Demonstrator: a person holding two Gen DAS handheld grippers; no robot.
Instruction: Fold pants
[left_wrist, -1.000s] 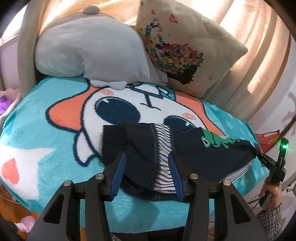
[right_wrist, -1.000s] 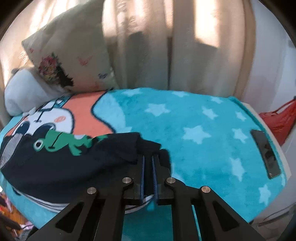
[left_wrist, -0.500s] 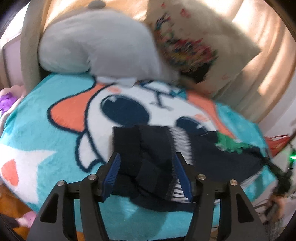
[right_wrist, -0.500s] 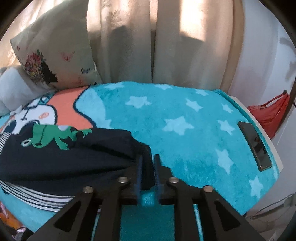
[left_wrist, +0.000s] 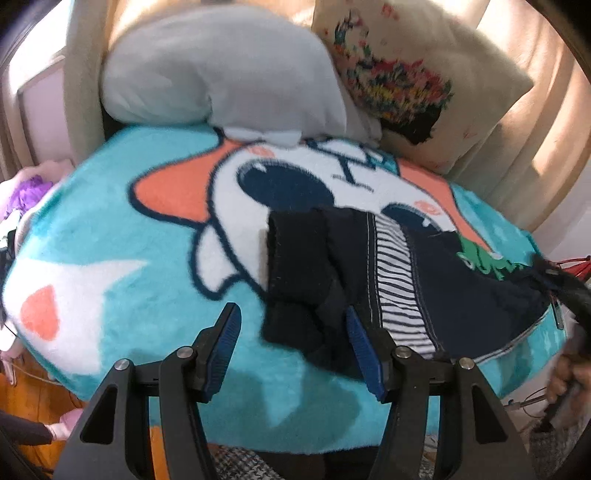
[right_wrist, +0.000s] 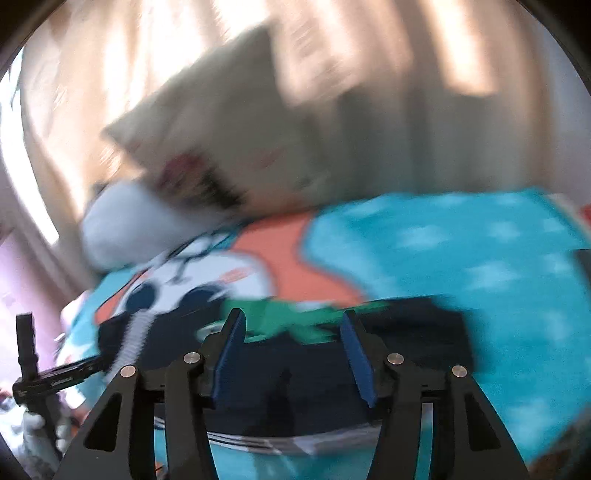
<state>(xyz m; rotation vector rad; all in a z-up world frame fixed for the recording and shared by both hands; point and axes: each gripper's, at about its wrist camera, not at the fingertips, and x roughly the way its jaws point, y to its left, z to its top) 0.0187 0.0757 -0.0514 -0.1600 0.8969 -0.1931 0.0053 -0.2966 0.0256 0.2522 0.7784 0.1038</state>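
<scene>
The dark navy pants (left_wrist: 424, 288), with a striped panel and a green frog print, lie bunched on the teal cartoon blanket (left_wrist: 110, 236). My left gripper (left_wrist: 293, 341) is open and empty, its blue pads on either side of the pants' near left edge. In the blurred right wrist view the pants (right_wrist: 332, 354) lie under my right gripper (right_wrist: 293, 343), which is open and empty above the frog print. The right gripper's tip shows at the far right of the left wrist view (left_wrist: 554, 280). The left gripper shows at the left of the right wrist view (right_wrist: 55, 376).
A grey pillow (left_wrist: 221, 70) and a cream floral cushion (left_wrist: 413, 77) lean at the head of the bed, with curtains behind. A red bag (left_wrist: 576, 262) hangs past the bed's right edge. Purple and pink items (left_wrist: 26, 192) lie to the left.
My right gripper has let go of the pants' end, opened, and swung left over them. My left gripper has shifted left and pulled back slightly, still open.
</scene>
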